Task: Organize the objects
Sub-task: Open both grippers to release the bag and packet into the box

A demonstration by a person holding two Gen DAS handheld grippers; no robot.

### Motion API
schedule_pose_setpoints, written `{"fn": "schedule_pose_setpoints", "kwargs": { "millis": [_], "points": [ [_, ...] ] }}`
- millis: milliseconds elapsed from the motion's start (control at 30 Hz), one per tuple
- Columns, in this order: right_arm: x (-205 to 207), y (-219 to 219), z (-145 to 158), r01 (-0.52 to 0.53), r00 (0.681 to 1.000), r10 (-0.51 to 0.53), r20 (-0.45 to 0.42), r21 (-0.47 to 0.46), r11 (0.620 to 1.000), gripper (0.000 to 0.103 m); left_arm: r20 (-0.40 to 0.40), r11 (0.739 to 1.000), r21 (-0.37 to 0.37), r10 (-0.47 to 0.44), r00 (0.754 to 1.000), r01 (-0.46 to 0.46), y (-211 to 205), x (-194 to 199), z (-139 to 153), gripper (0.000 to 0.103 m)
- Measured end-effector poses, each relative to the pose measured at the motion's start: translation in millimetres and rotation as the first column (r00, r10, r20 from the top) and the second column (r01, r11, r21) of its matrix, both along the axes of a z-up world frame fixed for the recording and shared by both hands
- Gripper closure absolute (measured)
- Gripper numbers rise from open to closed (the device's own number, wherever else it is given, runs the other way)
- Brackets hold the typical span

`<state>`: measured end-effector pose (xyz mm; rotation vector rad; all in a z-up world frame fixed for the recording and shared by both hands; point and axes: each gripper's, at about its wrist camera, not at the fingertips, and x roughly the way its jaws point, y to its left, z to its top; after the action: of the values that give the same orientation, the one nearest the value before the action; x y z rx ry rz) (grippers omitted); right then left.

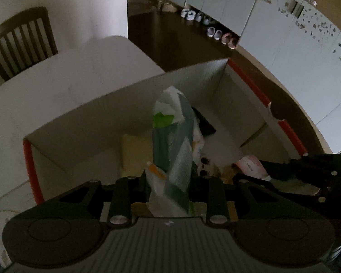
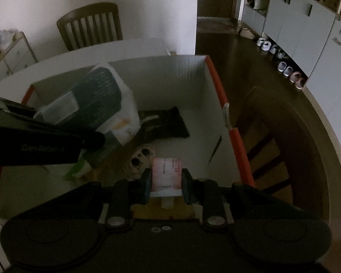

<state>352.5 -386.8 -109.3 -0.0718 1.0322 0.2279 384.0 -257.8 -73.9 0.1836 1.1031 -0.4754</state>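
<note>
An open cardboard box (image 1: 129,95) with red edge tape stands on the white table; it also shows in the right wrist view (image 2: 159,77). My left gripper (image 1: 169,179) is shut on a green, grey and white pouch (image 1: 175,141), held upright over the box; the pouch also shows in the right wrist view (image 2: 102,100). My right gripper (image 2: 166,182) is shut on a small pink and white packet (image 2: 167,173), low inside the box. That packet shows at the right of the left wrist view (image 1: 250,166). A dark flat packet (image 2: 163,125) and a round patterned item (image 2: 141,157) lie on the box floor.
A yellow flat item (image 1: 136,152) lies inside the box. A wooden chair (image 2: 91,27) stands behind the white table (image 1: 56,75). Another chair (image 2: 268,150) stands right of the box. Shoes (image 1: 218,34) line the floor by grey cabinets (image 2: 291,18).
</note>
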Motion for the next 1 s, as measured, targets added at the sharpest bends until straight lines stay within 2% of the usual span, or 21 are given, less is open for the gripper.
{"fn": "schedule_pose_setpoints", "kwargs": {
  "millis": [233,333,400,467,700,1000],
  "points": [
    [1.6,-0.5,-5.8,-0.020,1.000,0.020,-0.002,-0.019,1.000,0.077,0.005,1.000,0.016,-0.023,1.000,0.023,0.1,1.1,-7.1,0.074],
    [1.6,-2.0,-5.9,-0.027,1.000,0.027,-0.005,-0.023,0.999,0.076,0.024,0.999,0.035,-0.031,0.999,0.030,-5.6,-0.8,-5.3,0.070],
    [2.0,-3.1,-6.9,-0.029,1.000,0.028,-0.012,-0.020,0.999,0.075,0.044,0.998,0.058,-0.035,0.998,0.032,-10.1,-0.2,-4.8,0.045],
    [0.9,-4.4,-6.7,-0.034,0.999,0.033,-0.011,-0.013,0.999,0.074,0.066,0.997,0.065,-0.043,0.997,0.038,-10.8,-3.6,-4.2,0.036],
    [-4.6,-9.3,-1.5,-0.025,1.000,0.025,-0.002,0.008,1.000,0.071,0.078,0.998,0.043,-0.057,0.995,0.054,-8.4,-10.2,-0.1,0.036],
    [-20.5,-15.3,19.1,-0.038,0.998,0.035,0.044,0.050,0.998,0.066,0.140,0.995,-0.014,-0.096,0.985,0.099,-2.1,-28.0,16.0,0.036]
  ]
}}
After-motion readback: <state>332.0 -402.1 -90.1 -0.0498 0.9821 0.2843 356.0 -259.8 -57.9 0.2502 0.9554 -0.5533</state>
